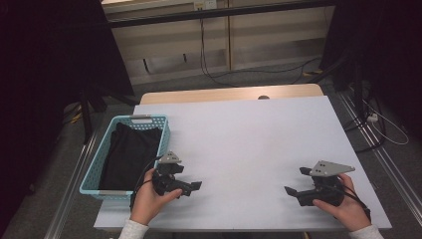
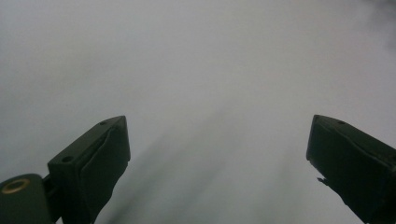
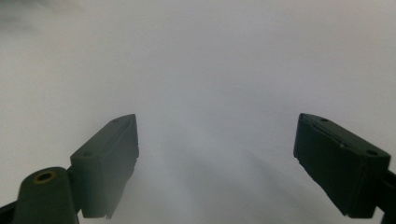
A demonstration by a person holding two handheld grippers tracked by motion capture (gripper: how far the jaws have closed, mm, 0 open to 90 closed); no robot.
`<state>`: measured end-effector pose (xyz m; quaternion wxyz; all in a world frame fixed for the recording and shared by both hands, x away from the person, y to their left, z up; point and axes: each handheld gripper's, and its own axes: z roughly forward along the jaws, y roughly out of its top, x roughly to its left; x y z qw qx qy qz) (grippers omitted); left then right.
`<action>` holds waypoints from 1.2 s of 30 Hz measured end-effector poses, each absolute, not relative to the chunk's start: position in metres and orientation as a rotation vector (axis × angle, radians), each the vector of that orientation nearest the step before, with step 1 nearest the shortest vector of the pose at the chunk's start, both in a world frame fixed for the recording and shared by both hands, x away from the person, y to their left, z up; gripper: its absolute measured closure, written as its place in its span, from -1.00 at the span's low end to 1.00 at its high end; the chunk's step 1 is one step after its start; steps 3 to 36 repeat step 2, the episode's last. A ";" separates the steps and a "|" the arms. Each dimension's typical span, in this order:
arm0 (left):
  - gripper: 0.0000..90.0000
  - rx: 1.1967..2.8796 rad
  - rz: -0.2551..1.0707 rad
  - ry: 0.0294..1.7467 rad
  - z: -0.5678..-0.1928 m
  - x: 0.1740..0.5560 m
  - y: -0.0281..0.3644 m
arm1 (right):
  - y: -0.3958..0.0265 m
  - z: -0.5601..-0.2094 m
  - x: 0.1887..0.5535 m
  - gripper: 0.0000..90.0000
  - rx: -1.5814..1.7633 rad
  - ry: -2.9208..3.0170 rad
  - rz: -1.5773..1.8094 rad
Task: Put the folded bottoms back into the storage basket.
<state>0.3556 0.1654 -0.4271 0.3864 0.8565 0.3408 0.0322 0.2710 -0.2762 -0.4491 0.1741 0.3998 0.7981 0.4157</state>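
Left hand-held gripper (image 1: 191,188) gapes beside the basket (image 1: 94,169); right hand-held gripper (image 1: 293,185) likewise agape.

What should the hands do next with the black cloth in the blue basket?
Probably the left gripper should swing over to the black cloth in the basket. It is nearest, its jaws are open with nothing between them, and both grippers rest on the white table.

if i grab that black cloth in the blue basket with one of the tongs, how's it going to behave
Probably floppy: the black cloth lies slumped and folded inside the blue basket, so it would likely drape and unfold when lifted. It looks light. The basket seems light too, so it may shift or lift if the cloth snags.
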 end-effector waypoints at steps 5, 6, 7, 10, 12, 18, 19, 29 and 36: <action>-0.86 2.186 0.080 0.863 -0.427 0.356 0.165 | -0.276 -0.449 0.271 -0.70 1.130 2.267 1.175; -0.86 2.186 0.080 0.863 -0.427 0.356 0.165 | -0.276 -0.449 0.271 -0.70 1.130 2.267 1.175; -0.86 2.186 0.080 0.863 -0.427 0.356 0.165 | -0.276 -0.449 0.271 -0.70 1.130 2.267 1.175; -0.86 2.186 0.080 0.863 -0.427 0.356 0.165 | -0.276 -0.449 0.271 -0.70 1.130 2.267 1.175; -0.86 2.186 0.080 0.863 -0.427 0.356 0.165 | -0.276 -0.449 0.271 -0.70 1.130 2.267 1.175; -0.86 2.186 0.080 0.863 -0.427 0.356 0.165 | -0.276 -0.449 0.271 -0.70 1.130 2.267 1.175; -0.86 2.186 0.080 0.863 -0.427 0.356 0.165 | -0.276 -0.449 0.271 -0.70 1.130 2.267 1.175; -0.86 2.186 0.080 0.863 -0.427 0.356 0.165 | -0.276 -0.449 0.271 -0.70 1.130 2.267 1.175; -0.86 2.186 0.080 0.863 -0.427 0.356 0.165 | -0.276 -0.449 0.271 -0.70 1.130 2.267 1.175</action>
